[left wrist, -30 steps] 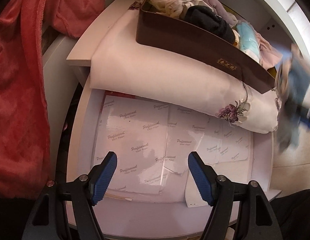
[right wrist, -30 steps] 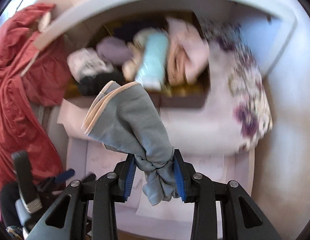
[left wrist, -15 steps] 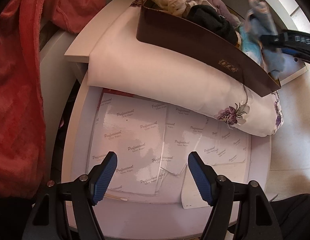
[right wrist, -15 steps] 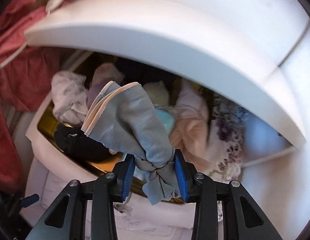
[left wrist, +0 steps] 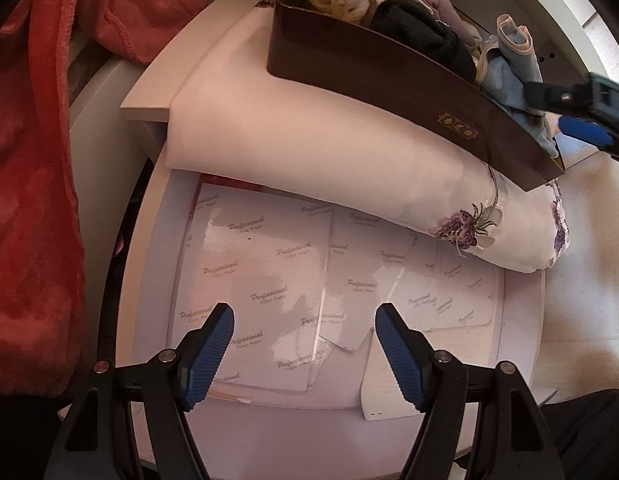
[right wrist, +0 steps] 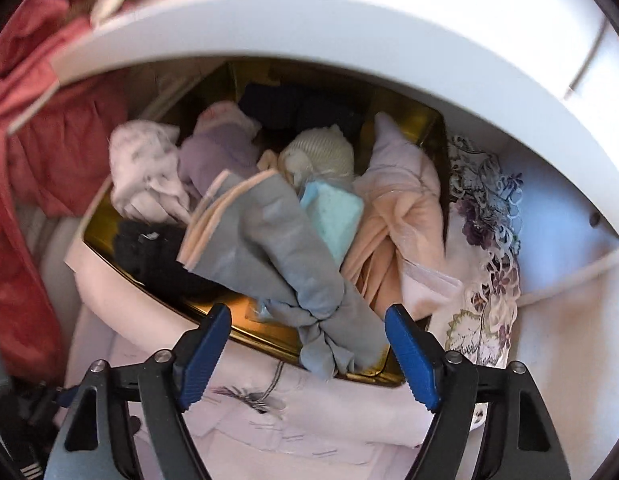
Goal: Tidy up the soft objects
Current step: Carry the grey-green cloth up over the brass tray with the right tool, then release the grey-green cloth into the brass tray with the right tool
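The right claw (right wrist: pixel 308 350) is opening, its blue ribbed pads standing clear on either side of the knotted grey-blue cloth with a peach hem (right wrist: pixel 277 248); neither pad presses on it. That cloth lies in the dark brown rectangular box with a gold lining (right wrist: pixel 269 340), at the box's near right corner, its knotted tail drooping over the near rim. Around it in the box lie other soft things: a black bundle (right wrist: pixel 157 256) at the near left, a pale printed white cloth (right wrist: pixel 145 172) and a lilac cloth (right wrist: pixel 217 152) behind, a cream ribbed roll (right wrist: pixel 321 152), a turquoise folded cloth (right wrist: pixel 333 220) and a peach-pink cloth (right wrist: pixel 393 232) against the right wall.

The box sits on a white pillow with purple embroidered flowers (left wrist: pixel 349 160), on a white shelf (left wrist: pixel 157 208). The left claw (left wrist: pixel 303 354) hangs wide and empty above glossy printed paper sheets (left wrist: pixel 261 264) in front of the pillow. A red fleece garment (left wrist: pixel 29 160) hangs along the shelf's left side.
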{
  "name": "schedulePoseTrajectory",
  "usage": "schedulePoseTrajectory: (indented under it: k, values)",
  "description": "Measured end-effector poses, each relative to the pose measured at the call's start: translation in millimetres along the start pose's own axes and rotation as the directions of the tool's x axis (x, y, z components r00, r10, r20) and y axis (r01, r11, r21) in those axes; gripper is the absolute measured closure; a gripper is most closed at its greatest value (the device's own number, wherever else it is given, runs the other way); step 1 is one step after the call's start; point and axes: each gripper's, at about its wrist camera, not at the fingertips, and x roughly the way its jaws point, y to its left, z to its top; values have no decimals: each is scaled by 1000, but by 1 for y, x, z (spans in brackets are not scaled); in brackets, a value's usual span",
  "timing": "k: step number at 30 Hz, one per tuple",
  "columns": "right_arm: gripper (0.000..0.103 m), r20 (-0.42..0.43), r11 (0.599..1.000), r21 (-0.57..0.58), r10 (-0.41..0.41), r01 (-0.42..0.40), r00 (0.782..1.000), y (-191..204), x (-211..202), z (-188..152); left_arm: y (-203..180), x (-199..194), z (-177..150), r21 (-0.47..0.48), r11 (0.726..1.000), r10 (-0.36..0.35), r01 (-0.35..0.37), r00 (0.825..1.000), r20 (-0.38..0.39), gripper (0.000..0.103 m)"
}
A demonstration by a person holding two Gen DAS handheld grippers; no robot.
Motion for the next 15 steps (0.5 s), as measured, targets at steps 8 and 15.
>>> schedulePoseTrajectory:
  k: [8, 15]
  values:
    - [66, 59, 995, 92, 37, -42, 998, 10, -9, 7, -1, -1, -1, 8, 1000, 3, -3, 1000, 5, 29]
    - [75, 1, 995, 95, -26, 26, 1000, 11, 20, 20, -1, -1, 0, 8, 1000, 11, -11, 1000, 6, 29]
